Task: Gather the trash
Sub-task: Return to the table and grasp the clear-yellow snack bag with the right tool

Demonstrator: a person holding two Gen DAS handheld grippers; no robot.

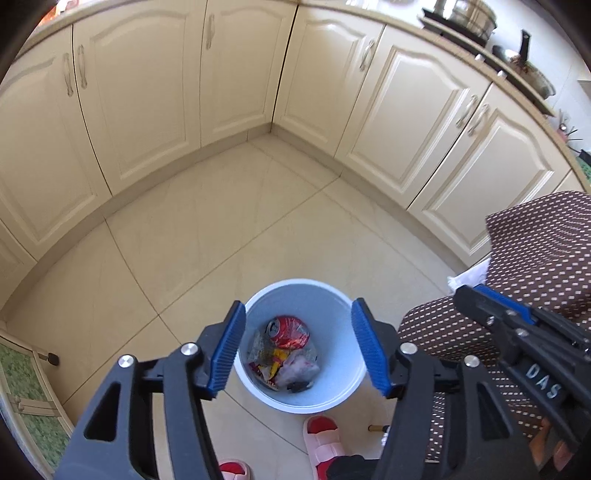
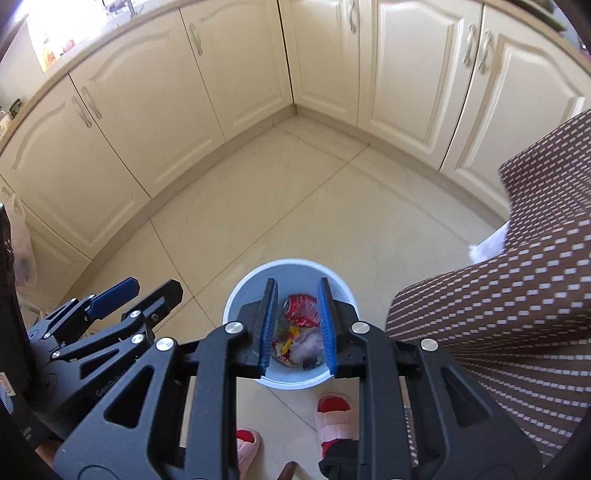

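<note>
Left wrist view looks straight down into a white bin [image 1: 299,391] standing upright on the tiled floor [image 1: 207,229], w/ the trash at its bottom. On top is a crushed red can [image 1: 290,332], lying on its side; long axis runs roughly left-right in this view, silver top end w/ the opening twd the left. Below the can sits a yellow-red wrapper [image 1: 275,363], clear plastic film [image 1: 258,345] and a pale crumpled wad [image 1: 297,369]; a dark scrap under them is too small to tell.

Left gripper [image 1: 298,349] hangs over the bin mouth, jaws wide apart, nothing btwn the blue pads [image 1: 227,350]. Right gripper [image 2: 296,326] is also over the bin, jaws apart but narrower, empty; thru the gap the same can [image 2: 301,312] and wrappers show.

Left view only: right gripper [image 1: 517,332] from the side, at the right edge, marked "DAS"; pots [image 1: 465,18] on the counter at top right. Right view only: left gripper [image 2: 110,306] from the side at lower left, and a plastic bag [image 2: 22,251] at the far left edge.

Both views: cream cabinets [image 1: 236,74] meeting in a corner, red-pink slippers [image 1: 325,439] just beside the bin's near side, brown dotted clothing [image 1: 535,258] on the right.
</note>
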